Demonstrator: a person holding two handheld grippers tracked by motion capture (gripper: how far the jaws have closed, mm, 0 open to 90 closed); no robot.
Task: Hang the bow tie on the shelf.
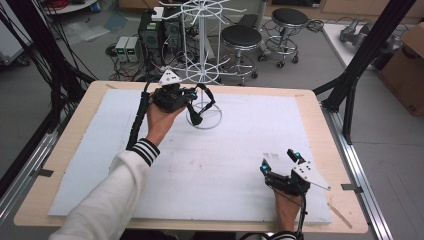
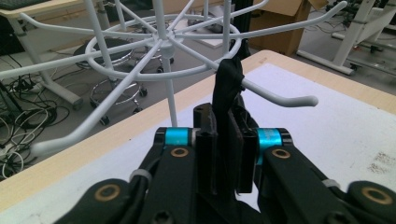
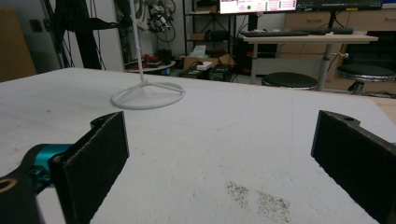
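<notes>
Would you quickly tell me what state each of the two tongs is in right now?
Left tongs: closed on a black strap that hangs over a hook of the white wire rack.
Right tongs: open and empty, low over the white mat.

Your left gripper (image 2: 227, 154) has its jaws nearly together on a black strap (image 2: 227, 88) – strap runs up btwn the pads & loops over a hook arm of the white wire rack (image 2: 163, 46), w/ the table (image 2: 327, 121) below.
</notes>
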